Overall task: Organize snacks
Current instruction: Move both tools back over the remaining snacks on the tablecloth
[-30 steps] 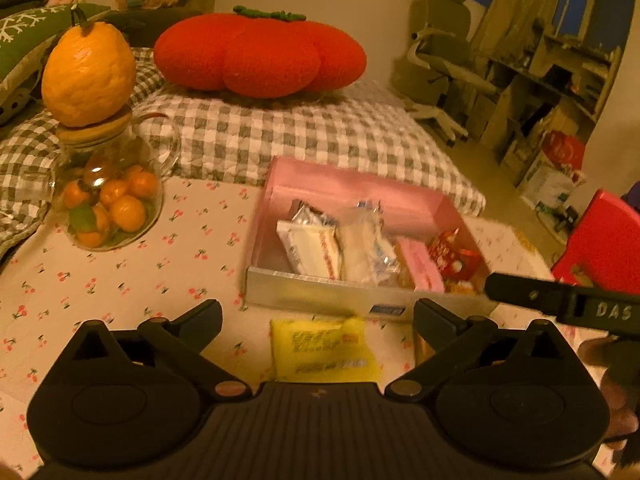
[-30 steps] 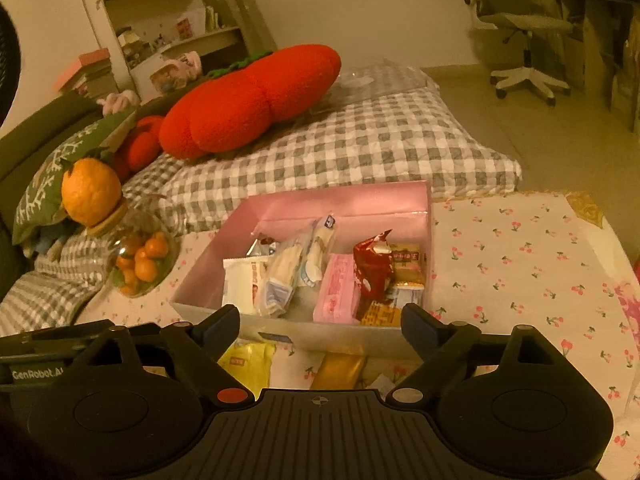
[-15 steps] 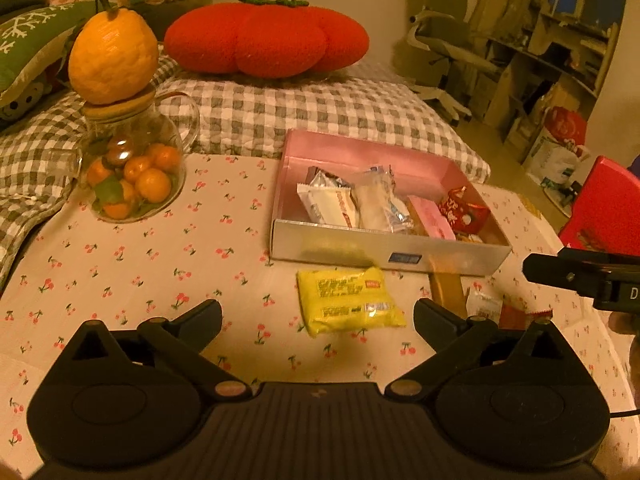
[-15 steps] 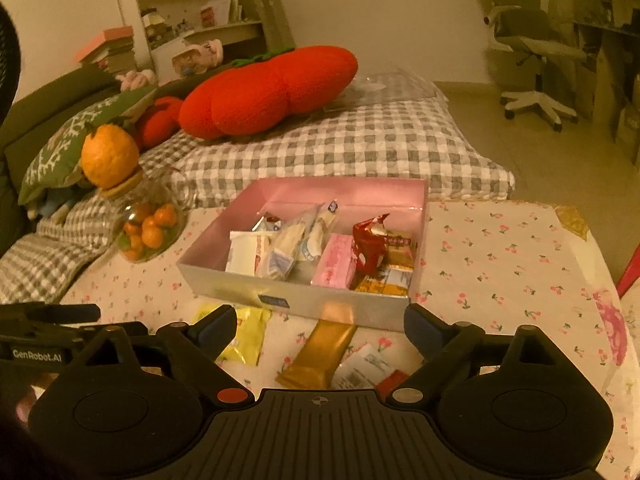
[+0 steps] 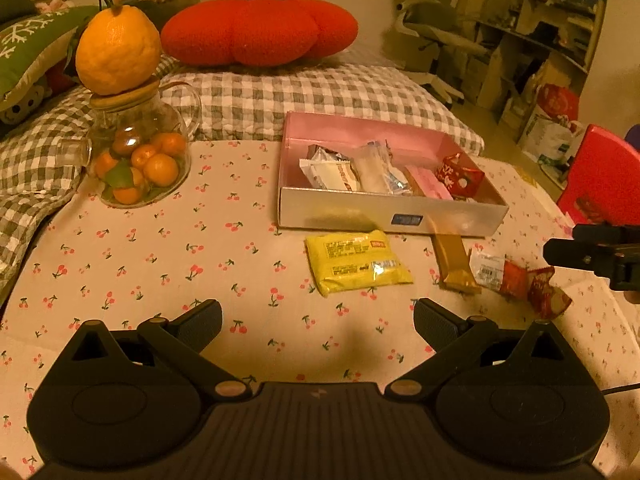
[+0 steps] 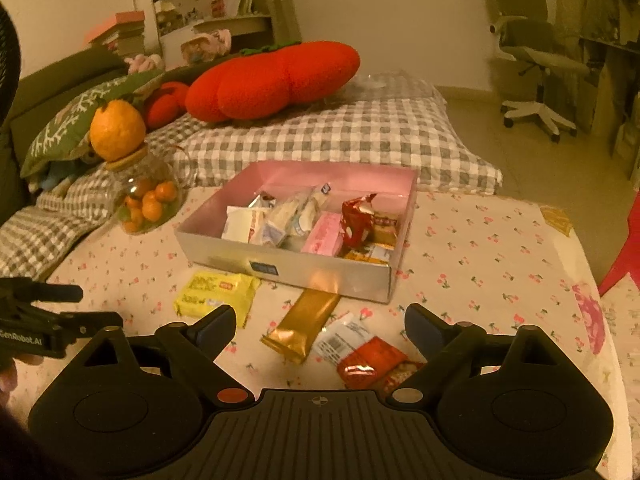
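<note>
Right wrist view: gold bar [image 6: 305, 325] points lengthwise at box [image 6: 288, 270]; both claws gape, empty.

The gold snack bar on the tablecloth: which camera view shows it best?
The right wrist view shows the gold snack bar best: its whole length lies bare, from the box front toward the camera. In the left wrist view it is smaller, off to the right and foreshortened.
</note>
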